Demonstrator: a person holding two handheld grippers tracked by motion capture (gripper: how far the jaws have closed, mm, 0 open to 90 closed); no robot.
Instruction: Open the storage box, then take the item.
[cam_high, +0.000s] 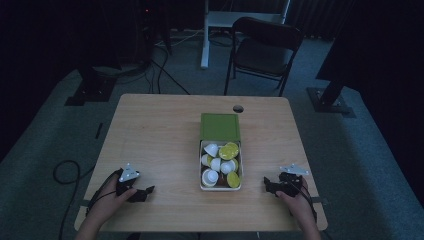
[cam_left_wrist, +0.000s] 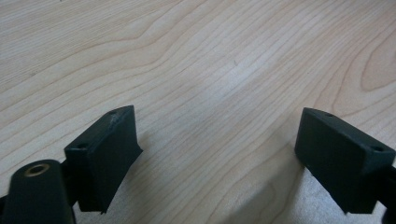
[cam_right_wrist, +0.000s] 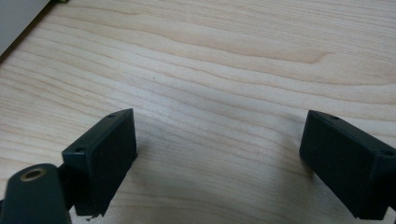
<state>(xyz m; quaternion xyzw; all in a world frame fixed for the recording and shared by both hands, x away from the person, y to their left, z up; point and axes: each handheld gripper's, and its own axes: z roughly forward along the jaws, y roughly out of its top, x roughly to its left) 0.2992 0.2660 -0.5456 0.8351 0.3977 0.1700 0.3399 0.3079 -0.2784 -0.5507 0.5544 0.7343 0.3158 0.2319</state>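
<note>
The wooden counter (cam_high: 160, 145) took up the middle of the high view, pale and mostly bare, with a small dark hole (cam_high: 238, 108) near its far edge. Beyond it, on the carpet, stood a dark folding chair (cam_high: 265, 50).

At the counter's centre sat an open box (cam_high: 202, 167), its green lid (cam_high: 220, 126) folded back flat toward the far side. Inside lay a jumble of small capsules (cam_high: 220, 165), some white, some yellow-green, tipped at different angles and touching one another.

The left gripper (cam_high: 142, 192) rested low on the near left of the counter, held in the person's left hand (cam_high: 107, 200), well apart from the box. In the left gripper view its jaws stood wide apart with nothing but wood grain between them. The right gripper (cam_high: 270, 184) sat on the near right, in the right hand (cam_high: 300, 200), near the box's right wall but not touching it. Its jaws too were spread wide and held nothing; a pale strip at the top left of the right gripper view (cam_right_wrist: 18, 18) was probably the box's side.

The capsules looked light and rigid, with smooth, likely slippery shells that could crush or squirt out under a hard squeeze. Each would best be taken across its narrower body, below the wider rim, one at a time. The box itself looked light enough to slide if nudged
</note>
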